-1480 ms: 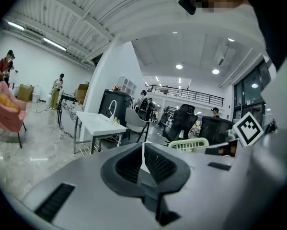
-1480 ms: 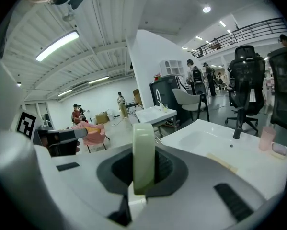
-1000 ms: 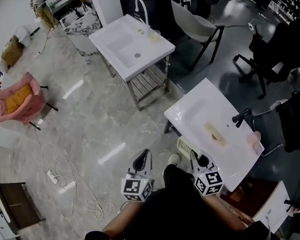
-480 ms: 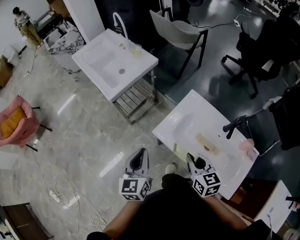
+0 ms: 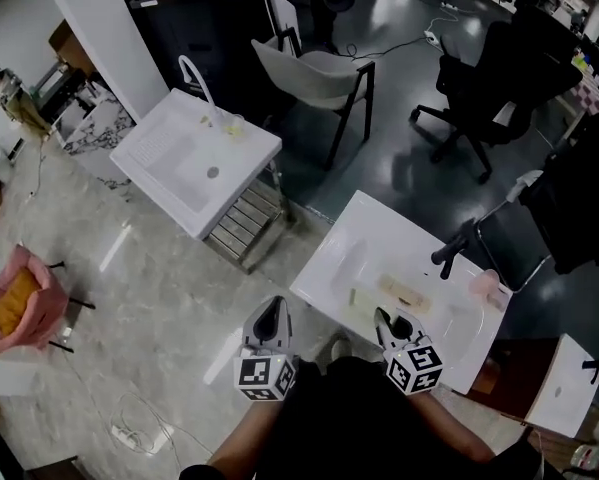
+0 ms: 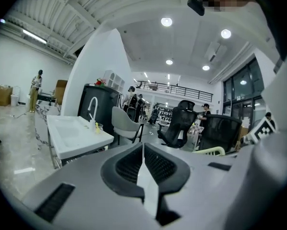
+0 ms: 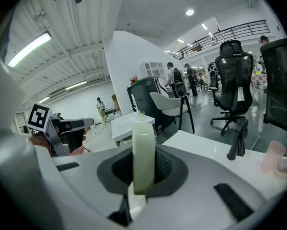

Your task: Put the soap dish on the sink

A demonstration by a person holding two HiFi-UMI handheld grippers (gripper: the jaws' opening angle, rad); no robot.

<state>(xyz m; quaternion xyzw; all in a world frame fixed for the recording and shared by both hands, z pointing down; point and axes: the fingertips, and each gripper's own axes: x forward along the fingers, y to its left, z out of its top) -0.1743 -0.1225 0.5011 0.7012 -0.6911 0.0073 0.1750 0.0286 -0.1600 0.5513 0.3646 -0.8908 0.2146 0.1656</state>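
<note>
Soap dish [image 7: 143,147] in right hand-held gripper [image 7: 143,172]

Cream soap dish [image 7: 143,152], white sink [image 5: 377,232]

The near sink [image 5: 359,230] now lies closer, straight ahead of the right gripper [image 5: 382,318]. Its left corner has come just ahead of the left gripper [image 5: 272,314], and the far sink [image 5: 169,163] has slid off to that gripper's left.

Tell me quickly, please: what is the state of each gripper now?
Left gripper: closed, empty.
Right gripper: closed on the soap dish.
</note>
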